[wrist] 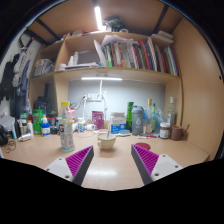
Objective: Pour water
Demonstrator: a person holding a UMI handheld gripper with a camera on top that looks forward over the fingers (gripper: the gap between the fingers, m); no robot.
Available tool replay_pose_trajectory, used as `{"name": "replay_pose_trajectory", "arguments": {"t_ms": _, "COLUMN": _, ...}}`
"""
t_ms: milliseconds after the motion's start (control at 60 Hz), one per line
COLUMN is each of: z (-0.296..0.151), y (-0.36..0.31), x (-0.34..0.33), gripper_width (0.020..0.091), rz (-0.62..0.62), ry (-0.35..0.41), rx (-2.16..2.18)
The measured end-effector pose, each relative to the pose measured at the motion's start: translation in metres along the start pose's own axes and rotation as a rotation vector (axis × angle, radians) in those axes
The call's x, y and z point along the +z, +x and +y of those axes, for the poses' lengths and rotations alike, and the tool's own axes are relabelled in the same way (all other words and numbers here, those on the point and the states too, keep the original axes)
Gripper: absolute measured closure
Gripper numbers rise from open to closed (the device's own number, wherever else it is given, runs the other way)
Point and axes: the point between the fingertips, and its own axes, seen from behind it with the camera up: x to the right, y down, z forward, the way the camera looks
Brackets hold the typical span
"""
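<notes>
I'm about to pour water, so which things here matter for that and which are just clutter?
For the job: gripper, fingers open; small cup just ahead of them; clear bottle beside it.

Lying about: green bottle, books on the shelf, other desk bottles.

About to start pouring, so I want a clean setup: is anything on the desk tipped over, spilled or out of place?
Nothing stands out. The small cup sits upright just ahead of the open gripper, the bottles stand upright, and the desk shows no spill.
</notes>
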Motion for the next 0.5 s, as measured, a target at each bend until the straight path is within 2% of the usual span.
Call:
{"name": "replay_pose_trajectory", "arguments": {"t_ms": 233, "z": -0.006, "y": -0.013, "x": -0.01, "gripper_width": 0.0252, "rz": -0.022, "ry": 0.022, "rx": -0.014}}
{"name": "replay_pose_trajectory", "arguments": {"t_ms": 500, "z": 0.001, "y": -0.048, "x": -0.003, "gripper_width": 0.0252, "rz": -0.075, "ry": -0.007, "rx": -0.015}}
